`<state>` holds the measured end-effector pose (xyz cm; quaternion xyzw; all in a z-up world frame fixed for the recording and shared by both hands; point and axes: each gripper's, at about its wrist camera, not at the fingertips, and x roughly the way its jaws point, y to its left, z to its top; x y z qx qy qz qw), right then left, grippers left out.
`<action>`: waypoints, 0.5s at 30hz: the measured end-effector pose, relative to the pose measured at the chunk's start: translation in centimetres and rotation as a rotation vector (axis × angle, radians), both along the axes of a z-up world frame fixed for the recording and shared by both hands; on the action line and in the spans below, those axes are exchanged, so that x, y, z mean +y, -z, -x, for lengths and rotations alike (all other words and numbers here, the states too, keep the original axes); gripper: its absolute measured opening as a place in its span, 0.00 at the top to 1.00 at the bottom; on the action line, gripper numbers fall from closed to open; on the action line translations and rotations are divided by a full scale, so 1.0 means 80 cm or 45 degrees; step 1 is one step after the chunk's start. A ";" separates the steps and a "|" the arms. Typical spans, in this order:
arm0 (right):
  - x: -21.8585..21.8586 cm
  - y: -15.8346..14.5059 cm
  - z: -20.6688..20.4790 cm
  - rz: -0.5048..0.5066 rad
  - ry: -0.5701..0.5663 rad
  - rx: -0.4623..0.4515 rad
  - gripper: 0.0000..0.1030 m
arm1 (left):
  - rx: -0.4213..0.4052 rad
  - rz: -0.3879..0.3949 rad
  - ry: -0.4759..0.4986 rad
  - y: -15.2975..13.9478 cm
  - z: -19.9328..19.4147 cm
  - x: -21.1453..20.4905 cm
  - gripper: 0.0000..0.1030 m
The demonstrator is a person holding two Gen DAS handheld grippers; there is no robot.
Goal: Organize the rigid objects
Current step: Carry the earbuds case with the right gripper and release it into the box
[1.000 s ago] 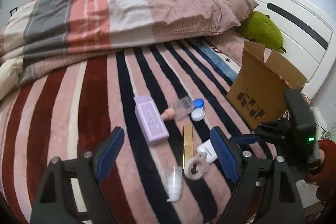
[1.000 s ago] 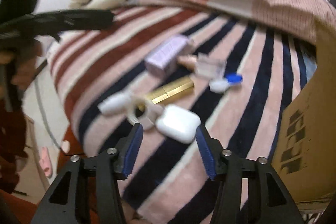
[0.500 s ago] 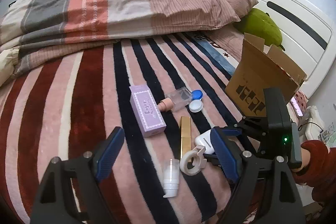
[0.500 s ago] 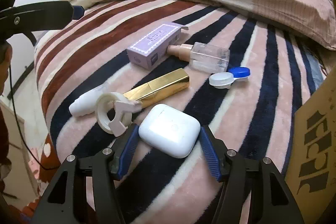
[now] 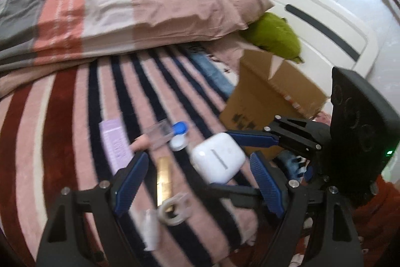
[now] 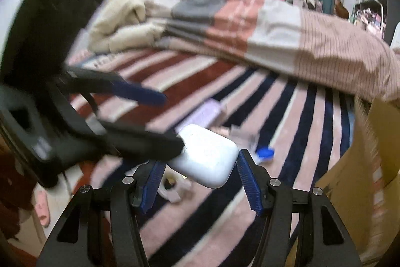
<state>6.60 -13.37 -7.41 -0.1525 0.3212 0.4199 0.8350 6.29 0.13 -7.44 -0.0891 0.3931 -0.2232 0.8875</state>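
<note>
Glossy white rounded case (image 6: 205, 157) — striped plush blanket (image 6: 300, 116)

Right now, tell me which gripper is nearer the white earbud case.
Right. The right gripper has the white earbud case clamped between its blue pads, lifted off the striped blanket. The left gripper hangs open beside it, holding nothing.

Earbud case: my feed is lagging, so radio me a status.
Right gripper shut on earbud case, clear of the blanket. Left gripper open, nothing between its jaws. Box open to the right; left gripper close beside the case.
</note>
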 end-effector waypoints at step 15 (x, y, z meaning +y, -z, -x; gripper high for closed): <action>-0.086 -0.070 -0.027 -0.104 0.133 -0.102 0.47 | -0.033 0.072 0.196 -0.070 -0.060 -0.102 0.57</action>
